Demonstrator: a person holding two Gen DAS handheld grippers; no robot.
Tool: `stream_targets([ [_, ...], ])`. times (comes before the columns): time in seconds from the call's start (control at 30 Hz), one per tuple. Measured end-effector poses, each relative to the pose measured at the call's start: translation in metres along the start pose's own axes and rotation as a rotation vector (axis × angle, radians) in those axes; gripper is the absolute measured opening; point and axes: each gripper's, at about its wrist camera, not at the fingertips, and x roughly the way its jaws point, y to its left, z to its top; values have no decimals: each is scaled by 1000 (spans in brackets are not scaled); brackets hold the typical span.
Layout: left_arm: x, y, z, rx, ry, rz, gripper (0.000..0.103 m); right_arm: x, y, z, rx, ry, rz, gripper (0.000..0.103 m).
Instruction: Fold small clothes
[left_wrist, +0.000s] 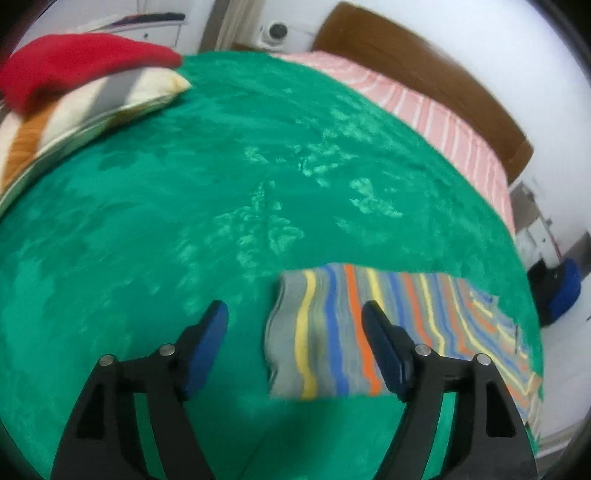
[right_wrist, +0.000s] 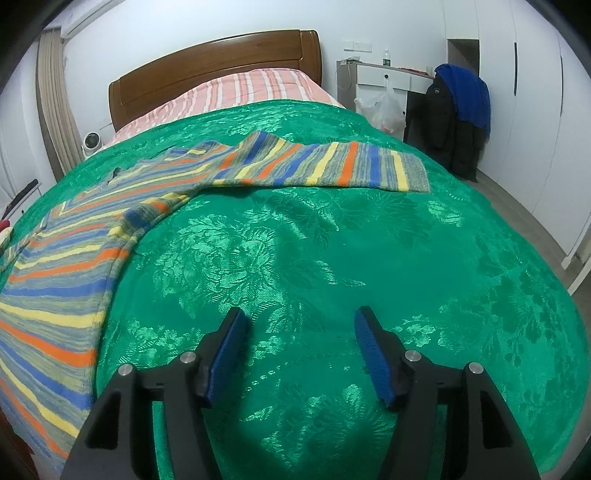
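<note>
Left wrist view blurred throughout, fine detail lost. Striped sweater (right_wrist: 155, 192) cut off at the left and lower-left edge of the right wrist view, its body running out of sight past the near left rim; partly masked by one black finger in the left wrist view. Spread flat on the green bedspread (right_wrist: 332, 266), one sleeve stretched out to the right, cuff end grey. Narrow bands of orange, yellow, blue and grey, slanting across the body, crosswise on the sleeve. Left tongs (left_wrist: 294, 347) wide apart, empty, hovering over the sleeve's cuff end (left_wrist: 325, 332). Right tongs (right_wrist: 299, 350) wide apart too, empty, over bare bedspread, near side of the sleeve. Far off, wooden headboard (right_wrist: 218, 66) and pink striped sheet (right_wrist: 258, 85).
</note>
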Motion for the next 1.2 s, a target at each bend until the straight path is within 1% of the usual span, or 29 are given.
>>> stream_targets([
  [0.07, 22, -2, 11, -8, 69, -29, 73, 0, 1, 0, -6, -1, -6, 62],
  [0.1, 32, -2, 14, -14, 98, -40, 61, -1, 1, -1, -9, -2, -9, 62],
  [0.13, 36, -3, 15, -18, 108, -42, 43, -1, 2, -1, -11, -2, -11, 62],
  [0.17, 41, -1, 18, -25, 102, -30, 34, -1, 2, -1, -13, -2, -14, 62],
  [0.2, 39, -1, 18, -29, 88, -16, 5, -1, 3, -1, -15, -2, -17, 62],
  [0.27, 32, 8, 18, -53, 30, 25, 5, 0, 4, -1, -21, -2, -26, 63],
  [0.3, 31, 13, 17, -65, 12, 37, 5, 0, 5, -1, -23, -3, -30, 63],
  [0.37, 30, 21, 14, -85, -9, 85, 5, 1, 6, -1, -27, -4, -35, 64],
  [0.4, 30, 26, 13, -94, -27, 144, 5, 2, 6, -1, -28, -5, -36, 64],
  [0.43, 28, 31, 12, -104, -37, 179, 5, 2, 7, -1, -29, -6, -37, 65],
  [0.47, 26, 40, 11, -135, -40, 182, 5, 2, 6, -1, -29, -6, -36, 65],
  [0.53, 18, 48, 7, -173, -40, 164, 6, 2, 6, -2, -27, -7, -33, 65],
  [0.57, 10, 49, 2, -181, -48, 159, 8, 2, 5, -2, -25, -7, -30, 65],
  [0.6, -1, 47, -5, -176, -61, 148, 28, 2, 5, -1, -23, -7, -29, 65],
  [0.63, -9, 43, -12, -164, -76, 137, 53, 2, 5, -1, -22, -8, -27, 65],
  [0.67, -25, 36, -25, -141, -101, 118, 64, 2, 5, -1, -22, -9, -25, 66],
  [0.7, -36, 31, -36, -120, -117, 99, 78, 1, 5, -1, -22, -9, -23, 67],
  [0.73, -45, 23, -47, -95, -126, 72, 87, 1, 5, -1, -22, -10, -20, 67],
  [0.77, -54, 11, -65, -56, -118, 30, 89, 1, 5, -2, -22, -10, -20, 68],
  [0.8, -59, 3, -79, -27, -101, 5, 91, 1, 5, -2, -21, -10, -19, 68],
  [0.83, -62, -3, -91, -2, -86, -12, 91, 1, 5, -2, -20, -11, -19, 68],
  [0.87, -62, -14, -111, 39, -67, -23, 92, 1, 5, -2, -19, -11, -19, 68],
  [0.9, -61, -20, -124, 63, -60, -18, 92, 1, 5, -2, -20, -11, -19, 68],
  [0.97, -52, -32, -150, 126, -42, 15, 95, 1, 5, -2, -19, -11, -18, 68],
  [1.03, -44, -41, -162, 195, -55, 73, 96, 1, 5, -2, -17, -13, -16, 69],
  [1.07, -42, -48, -167, 253, -70, 110, 98, 1, 5, -2, -16, -15, -12, 70],
  [1.1, -39, -54, -170, 301, -66, 134, 102, 1, 5, -3, -16, -17, -8, 70],
  [1.13, -36, -57, -171, 325, -62, 150, 102, 2, 6, -3, -18, -20, -8, 71],
  [1.2, -40, -56, -173, 327, -63, 152, 102, 2, 7, -4, -23, -23, -11, 72],
])
